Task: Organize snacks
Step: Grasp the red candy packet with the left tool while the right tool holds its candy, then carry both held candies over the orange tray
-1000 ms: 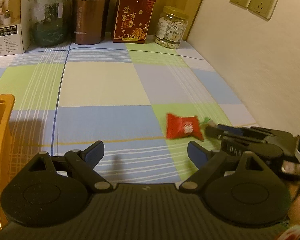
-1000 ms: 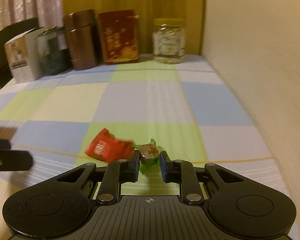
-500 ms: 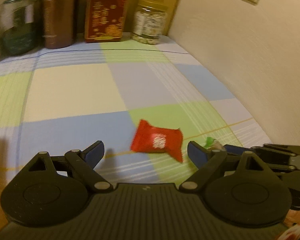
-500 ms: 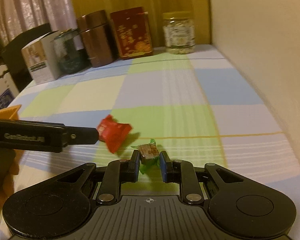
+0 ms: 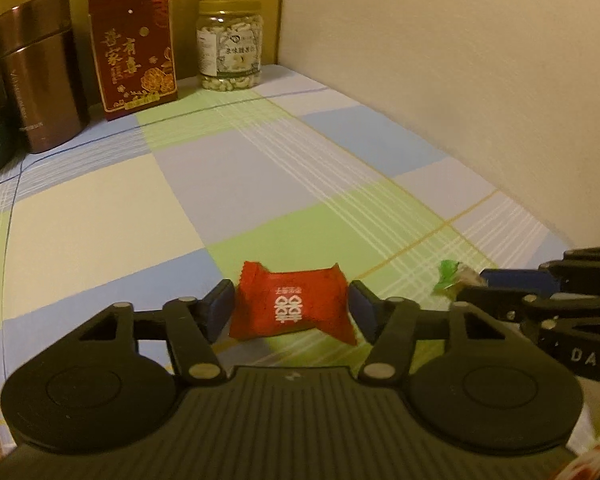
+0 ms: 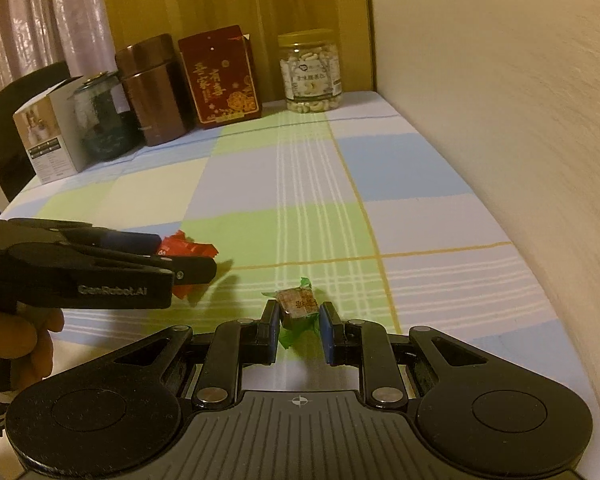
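Progress: early, I think | your left claw (image 5: 292, 308) has its blue pads on both ends of the red candy packet (image 5: 291, 307), squeezing it just above the counter (image 5: 100, 216) | your right claw (image 6: 299, 320) pinches the green-wrapped candy (image 6: 298, 304) | both sweets not put away yet.

- A home, by the look of it: a table under a checked cloth (image 6: 300, 184) pushed against a cream wall (image 6: 500, 100).
- At the far edge stand a nut jar (image 6: 310, 72), a red gift box (image 6: 220, 76) and a brown canister (image 6: 150, 88).
- Curtains (image 6: 48, 16) hang far left.
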{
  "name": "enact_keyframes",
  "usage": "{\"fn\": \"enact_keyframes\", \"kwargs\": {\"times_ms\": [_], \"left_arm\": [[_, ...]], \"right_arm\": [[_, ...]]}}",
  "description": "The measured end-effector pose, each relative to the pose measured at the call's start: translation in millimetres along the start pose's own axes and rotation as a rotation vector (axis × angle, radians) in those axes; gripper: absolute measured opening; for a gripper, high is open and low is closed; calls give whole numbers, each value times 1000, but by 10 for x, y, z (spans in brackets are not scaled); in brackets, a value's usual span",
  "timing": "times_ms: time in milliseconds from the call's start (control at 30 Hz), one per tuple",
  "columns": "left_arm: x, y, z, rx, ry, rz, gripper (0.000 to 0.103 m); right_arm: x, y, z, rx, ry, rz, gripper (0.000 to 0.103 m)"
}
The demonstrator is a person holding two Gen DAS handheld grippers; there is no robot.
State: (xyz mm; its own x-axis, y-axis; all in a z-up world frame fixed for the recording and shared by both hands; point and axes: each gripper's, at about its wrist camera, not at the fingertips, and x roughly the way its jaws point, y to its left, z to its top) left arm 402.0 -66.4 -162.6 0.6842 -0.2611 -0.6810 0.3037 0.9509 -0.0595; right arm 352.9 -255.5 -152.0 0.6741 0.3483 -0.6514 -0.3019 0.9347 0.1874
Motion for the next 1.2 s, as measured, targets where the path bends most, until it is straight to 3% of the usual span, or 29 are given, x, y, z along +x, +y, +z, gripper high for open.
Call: {"fn": "enact_keyframes", "kwargs": {"times_ms": [100,267,833,1200], "left_arm": [[-5,-18,-12,13,2,20,46],[-75,-1,-16,-17,26,35,40],[-913,-72,-285,-191,53,48,40],[-1575,-220,-448,-219,37,64,40]], "right_arm": [[-13,7,-3,3,-1,0,21],[-37,8,8,13,-3,-3,21],[-497,240,-34,50,6,3,21],[-1093,450,-93,82,-13,1,21]]}}
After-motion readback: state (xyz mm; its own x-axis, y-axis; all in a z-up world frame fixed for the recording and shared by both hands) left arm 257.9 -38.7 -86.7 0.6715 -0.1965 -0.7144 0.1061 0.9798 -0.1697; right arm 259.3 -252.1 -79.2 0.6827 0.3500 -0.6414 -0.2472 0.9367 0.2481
